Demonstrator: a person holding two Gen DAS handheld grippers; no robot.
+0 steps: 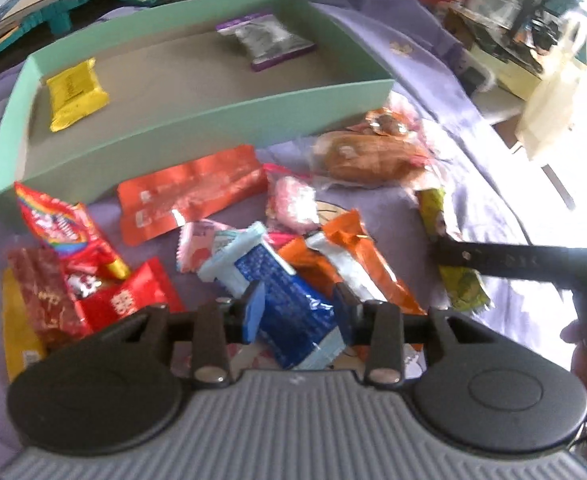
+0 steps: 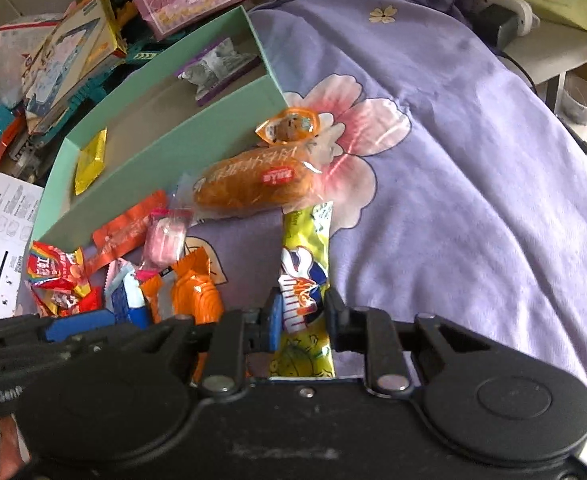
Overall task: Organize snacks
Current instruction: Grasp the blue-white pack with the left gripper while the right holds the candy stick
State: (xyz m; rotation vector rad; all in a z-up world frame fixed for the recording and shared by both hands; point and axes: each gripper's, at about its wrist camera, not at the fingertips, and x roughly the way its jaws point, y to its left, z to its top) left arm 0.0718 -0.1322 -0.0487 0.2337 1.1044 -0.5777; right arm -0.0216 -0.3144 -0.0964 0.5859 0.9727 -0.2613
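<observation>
A mint green box (image 1: 197,114) lies on a purple flowered cloth and holds a yellow packet (image 1: 75,94) and a grey-purple packet (image 1: 265,40). In front of it lies a heap of snacks. My left gripper (image 1: 299,308) is shut on a blue and white packet (image 1: 281,292) in the heap. My right gripper (image 2: 301,314) is shut on a long yellow-green packet (image 2: 307,264) on the cloth; it also shows in the left wrist view (image 1: 449,252). The box also shows in the right wrist view (image 2: 165,144).
A wrapped bread roll (image 2: 253,180), an orange jelly cup (image 2: 289,126), red foil packets (image 1: 189,196), orange packets (image 1: 357,256) and a pink candy (image 1: 293,204) lie around. Books, boxes and toy trains (image 2: 53,60) crowd behind the box. The cloth's right side borders a desk (image 2: 553,52).
</observation>
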